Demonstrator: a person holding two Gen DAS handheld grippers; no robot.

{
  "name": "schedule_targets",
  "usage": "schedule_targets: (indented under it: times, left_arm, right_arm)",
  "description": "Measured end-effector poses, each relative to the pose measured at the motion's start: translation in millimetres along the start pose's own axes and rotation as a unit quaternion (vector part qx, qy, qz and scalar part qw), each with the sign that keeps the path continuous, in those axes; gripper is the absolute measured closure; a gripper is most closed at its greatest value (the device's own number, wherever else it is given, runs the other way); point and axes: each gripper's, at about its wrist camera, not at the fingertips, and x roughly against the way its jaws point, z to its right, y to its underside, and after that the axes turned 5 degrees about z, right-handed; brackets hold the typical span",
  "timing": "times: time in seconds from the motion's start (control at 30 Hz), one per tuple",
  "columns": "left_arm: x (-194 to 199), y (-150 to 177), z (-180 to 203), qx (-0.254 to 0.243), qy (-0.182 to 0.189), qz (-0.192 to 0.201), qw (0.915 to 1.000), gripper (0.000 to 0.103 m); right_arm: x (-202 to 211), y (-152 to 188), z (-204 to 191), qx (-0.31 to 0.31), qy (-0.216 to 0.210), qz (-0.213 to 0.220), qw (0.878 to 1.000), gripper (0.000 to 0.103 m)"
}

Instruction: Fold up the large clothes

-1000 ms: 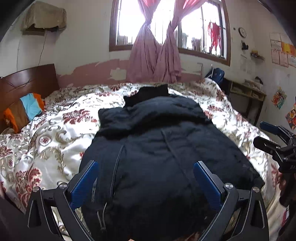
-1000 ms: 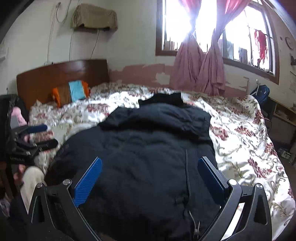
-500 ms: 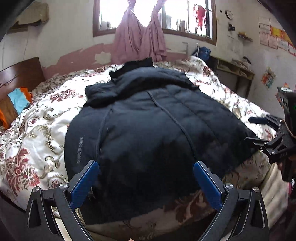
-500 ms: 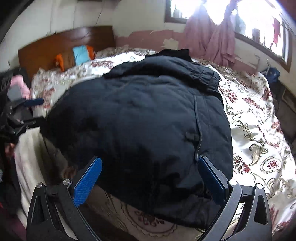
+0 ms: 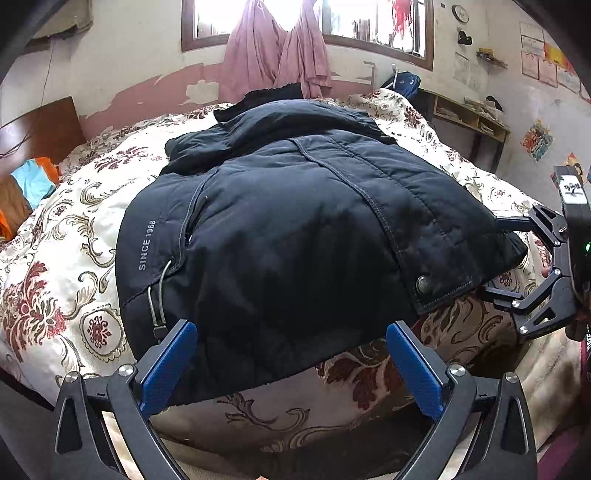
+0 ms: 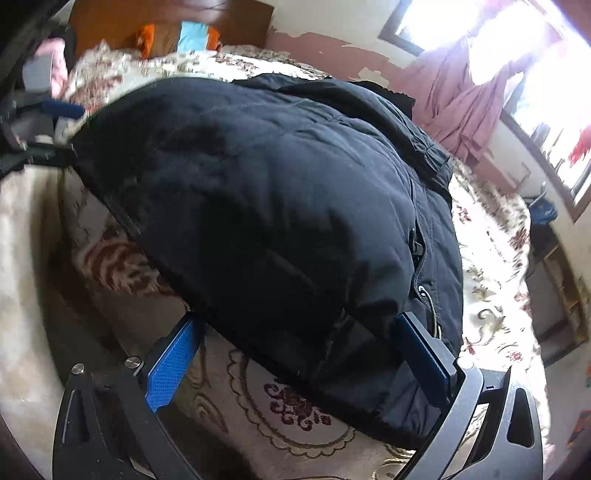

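- Jacket (image 5: 295, 236): dark, padded, lying on the bed (image 5: 74, 258), hem hanging over the bed's near edge, collar end toward the window (image 5: 258, 18).
- Looks part-folded already: sides apparently turned in, making a bulky rectangle; "SINCE 1988" lettering showing along the jacket's left side, snap button near the hem corner.
- Left tool (image 5: 291, 365): wide open, holding nothing, hovering just in front of the hem's left part.
- Right tool (image 6: 295, 354): wide open too, blue pads apart, right at the hem's other corner; one pad seems to brush the fabric, nothing pinched.
- Same right tool seen from the left camera, beside the jacket's right hem corner.
- Done, as far as visible: lengthwise folds.
- Left, by judgement: gripping both hem corners, carrying the hem up toward the collar, flattening the bundle.
- Risk: thick padding likely to spring back; hem edge needs a deep bite from both tools.
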Motion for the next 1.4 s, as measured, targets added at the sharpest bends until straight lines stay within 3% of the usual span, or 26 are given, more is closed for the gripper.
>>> schedule_targets:
  times: [0.17, 0.37, 0.67, 0.87, 1.03, 1.1, 1.2, 1.27, 1.4]
  left_arm:
    - [-2.3, 4.3, 1.1, 0.0, -0.001, -0.006, 1.0, 0.0]
    - [-2.3, 11.3, 2.7, -0.005, -0.006, -0.01, 0.9999, 0.0]
    - [-4.0, 19.5, 14.4, -0.042, -0.04, -0.014, 0.9982, 0.0]
    - [-14.5, 22.4, 26.6, -0.077, -0.128, -0.019, 0.9886, 0.0]
    - [-29.8, 22.3, 29.8, -0.102, -0.202, -0.028, 0.9736, 0.0]
    - [-29.4, 20.4, 29.3, -0.103, -0.214, -0.021, 0.9711, 0.001]
    - [-22.5, 14.9, 25.7, -0.102, -0.241, 0.005, 0.9651, 0.016]
    - [-17.1, 10.4, 22.0, -0.103, -0.261, 0.026, 0.9596, 0.032]
    - [-1.5, -2.9, 12.6, -0.102, -0.258, 0.067, 0.9582, 0.05]
  right_arm:
    - [1.0, -1.1, -5.8, 0.007, 0.029, 0.011, 0.999, 0.002]
    - [13.5, -9.3, 3.0, -0.029, 0.047, 0.05, 0.997, 0.002]
    - [39.1, -39.5, 34.7, -0.116, 0.014, 0.098, 0.988, 0.002]
    - [38.3, -49.6, 52.6, -0.143, -0.007, 0.114, 0.983, 0.002]
    - [32.7, -55.1, 56.8, -0.163, -0.014, 0.122, 0.979, 0.002]
    - [32.1, -55.1, 56.4, -0.168, -0.014, 0.125, 0.978, 0.002]
    - [31.6, -54.5, 54.2, -0.162, -0.011, 0.127, 0.979, 0.002]
    - [32.0, -51.9, 50.7, -0.148, -0.005, 0.126, 0.981, 0.002]
    - [32.9, -46.9, 45.6, -0.129, 0.0, 0.118, 0.985, 0.002]
